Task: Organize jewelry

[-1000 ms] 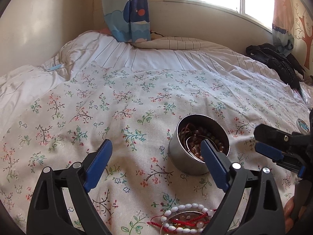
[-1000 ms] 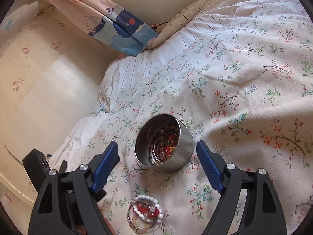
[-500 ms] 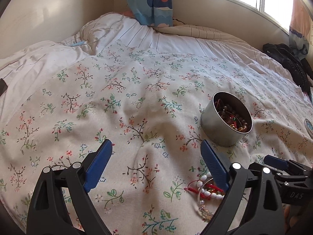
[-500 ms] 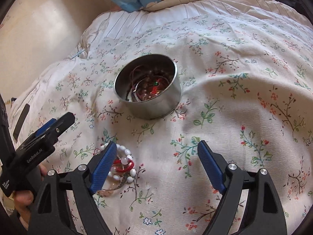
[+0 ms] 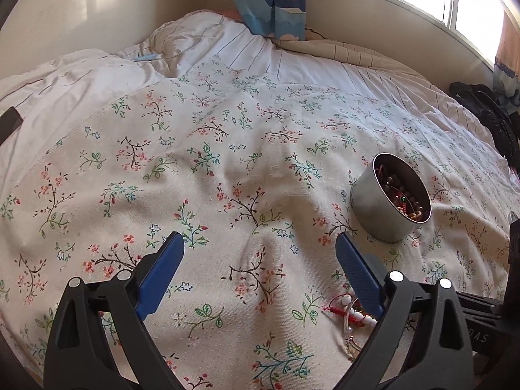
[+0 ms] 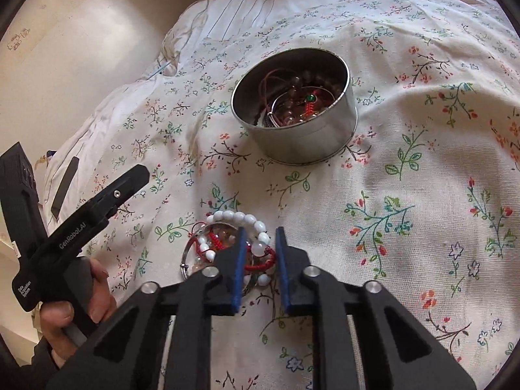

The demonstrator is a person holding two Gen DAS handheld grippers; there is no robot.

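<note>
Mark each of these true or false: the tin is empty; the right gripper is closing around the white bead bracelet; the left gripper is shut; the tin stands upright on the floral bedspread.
1. The tin is empty. False: beads and cords lie inside.
2. The right gripper is closing around the white bead bracelet. True.
3. The left gripper is shut. False: its jaws stand wide apart over bare cloth.
4. The tin stands upright on the floral bedspread. True.

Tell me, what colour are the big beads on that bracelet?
White, seen best from the right wrist: the bracelet lies on the bedspread.
</note>
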